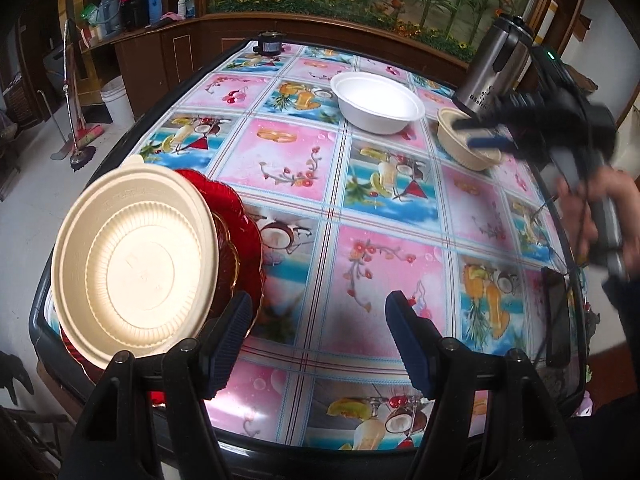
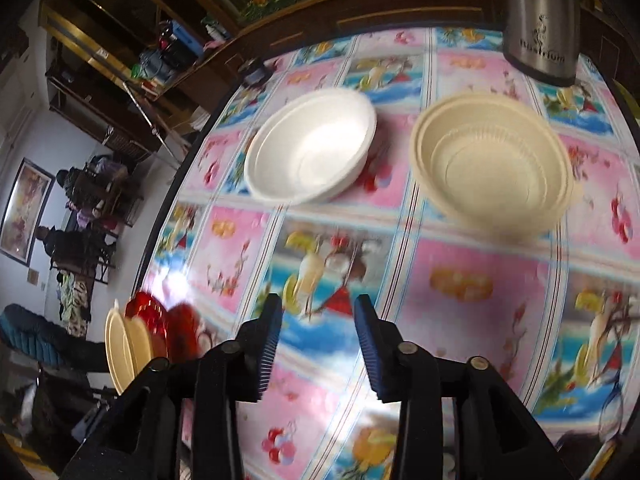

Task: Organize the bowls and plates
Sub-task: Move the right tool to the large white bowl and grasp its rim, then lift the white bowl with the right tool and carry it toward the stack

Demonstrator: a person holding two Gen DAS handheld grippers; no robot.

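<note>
My left tool (image 1: 320,344) stands apart over the glossy fruit-print worktop (image 1: 288,184), gripping nothing, just right of the ribbed cream bowl (image 1: 132,268) resting on a scalloped red plate (image 1: 240,232) at lower left. Only this view shows my right tool (image 1: 480,132) over a second cream bowl (image 1: 468,148). The right view shows its jaws apart and empty, the smooth white bowl (image 2: 312,148) upper centre, and a steel kettle (image 2: 540,20) with blurred lettering.
</note>
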